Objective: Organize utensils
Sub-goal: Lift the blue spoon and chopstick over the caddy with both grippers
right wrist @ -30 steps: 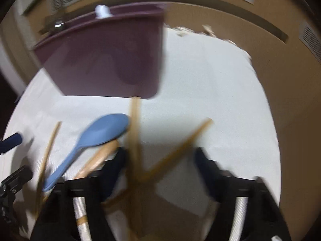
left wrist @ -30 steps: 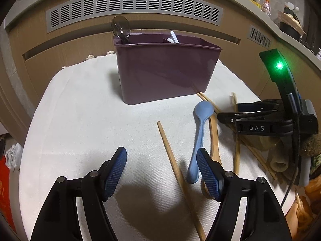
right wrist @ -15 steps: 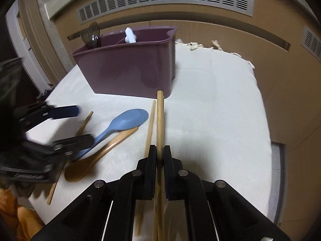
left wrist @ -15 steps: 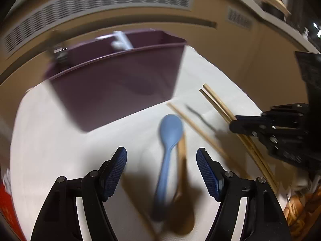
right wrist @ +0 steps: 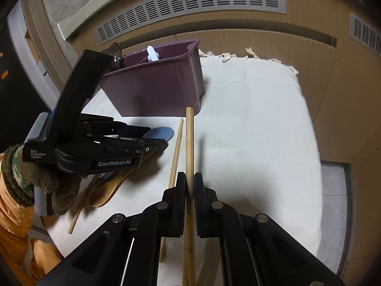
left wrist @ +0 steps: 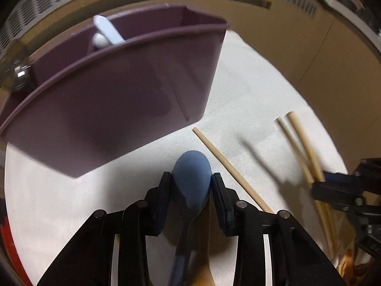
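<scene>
My left gripper (left wrist: 191, 186) is shut on the bowl of a blue spoon (left wrist: 192, 178), just in front of the purple utensil caddy (left wrist: 114, 102). It also shows in the right wrist view (right wrist: 164, 140), over the blue spoon (right wrist: 159, 132). My right gripper (right wrist: 189, 186) is shut on wooden chopsticks (right wrist: 189, 143) that point toward the caddy (right wrist: 157, 88). In the left wrist view the held chopsticks (left wrist: 302, 143) show at the right, blurred. A loose chopstick (left wrist: 228, 166) lies on the white cloth beside the spoon. A wooden spoon (right wrist: 112, 188) lies under the left gripper.
The caddy holds a white utensil (left wrist: 107, 33) and a metal spoon (right wrist: 116, 50). Another loose chopstick (right wrist: 175, 157) lies left of my right gripper. The white cloth (right wrist: 262, 131) covers a small table with a wooden wall panel (right wrist: 238, 35) close behind.
My left gripper moved forward and closed on the blue spoon's bowl. My right gripper has stayed shut on the chopsticks and lifted a little.
</scene>
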A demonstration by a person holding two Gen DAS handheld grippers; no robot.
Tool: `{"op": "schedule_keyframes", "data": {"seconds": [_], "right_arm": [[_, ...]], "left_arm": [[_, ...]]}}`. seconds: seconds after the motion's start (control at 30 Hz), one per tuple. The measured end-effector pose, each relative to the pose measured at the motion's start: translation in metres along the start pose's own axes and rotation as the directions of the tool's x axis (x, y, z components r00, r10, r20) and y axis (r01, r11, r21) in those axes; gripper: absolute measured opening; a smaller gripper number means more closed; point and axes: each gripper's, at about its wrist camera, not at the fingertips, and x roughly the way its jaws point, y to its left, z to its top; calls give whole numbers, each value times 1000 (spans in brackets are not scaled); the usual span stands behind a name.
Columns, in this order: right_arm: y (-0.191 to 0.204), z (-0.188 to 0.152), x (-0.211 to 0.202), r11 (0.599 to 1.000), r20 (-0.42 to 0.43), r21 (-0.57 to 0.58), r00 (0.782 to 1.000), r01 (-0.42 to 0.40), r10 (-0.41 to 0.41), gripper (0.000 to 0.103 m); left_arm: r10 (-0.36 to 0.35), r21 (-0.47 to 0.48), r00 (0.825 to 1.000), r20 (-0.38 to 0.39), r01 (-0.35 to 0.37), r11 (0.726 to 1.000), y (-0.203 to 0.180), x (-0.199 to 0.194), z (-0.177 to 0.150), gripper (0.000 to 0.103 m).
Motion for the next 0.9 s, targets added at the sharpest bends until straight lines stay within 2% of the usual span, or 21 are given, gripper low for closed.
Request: {"op": "schedule_keyframes", "data": {"seconds": [0.2, 0.37, 0.73, 0.9], "right_arm": [[-1, 2, 17, 1000, -57, -4, 998, 21, -21, 6], [-1, 1, 32, 1000, -99, -1, 995, 27, -27, 6], [7, 8, 40, 998, -136, -27, 988, 64, -67, 6], [21, 15, 5, 998, -54, -47, 997, 47, -50, 6]], "left_arm": [[4, -24, 985, 175, 0, 1000, -2, -61, -35, 35], [27, -62, 963, 268, -10, 998, 13, -99, -55, 35], [6, -153, 947, 321, 46, 987, 38, -103, -84, 35], [18, -179, 935, 353, 49, 983, 37, -112, -89, 35]]}}
